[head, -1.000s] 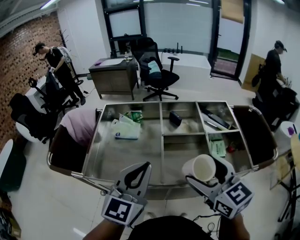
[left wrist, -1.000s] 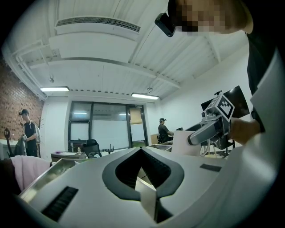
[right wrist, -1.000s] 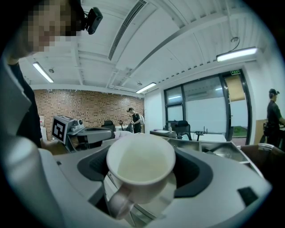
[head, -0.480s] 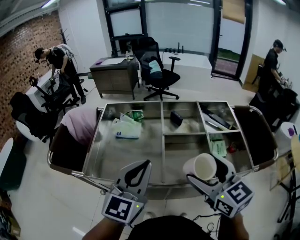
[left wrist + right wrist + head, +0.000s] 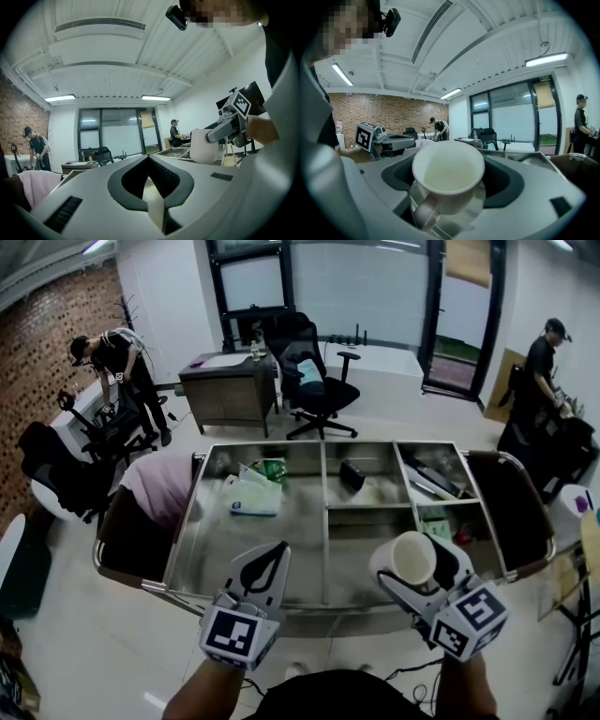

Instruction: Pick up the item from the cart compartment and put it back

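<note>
Two tongs: right tongs (image 5: 420, 577) pinching smooth white round-rimmed mug (image 5: 411, 559) over steel cart (image 5: 202, 531); left tongs (image 5: 277, 551) pressed together, empty.

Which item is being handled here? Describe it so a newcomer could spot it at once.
Find the steel compartment cart mid-room. Over its near right part, the right gripper is shut on a white ceramic mug. Unlike the packets lying inside, it is held above the cart, empty mouth showing.

One mug (image 5: 412, 560), one cart (image 5: 281, 542)
</note>
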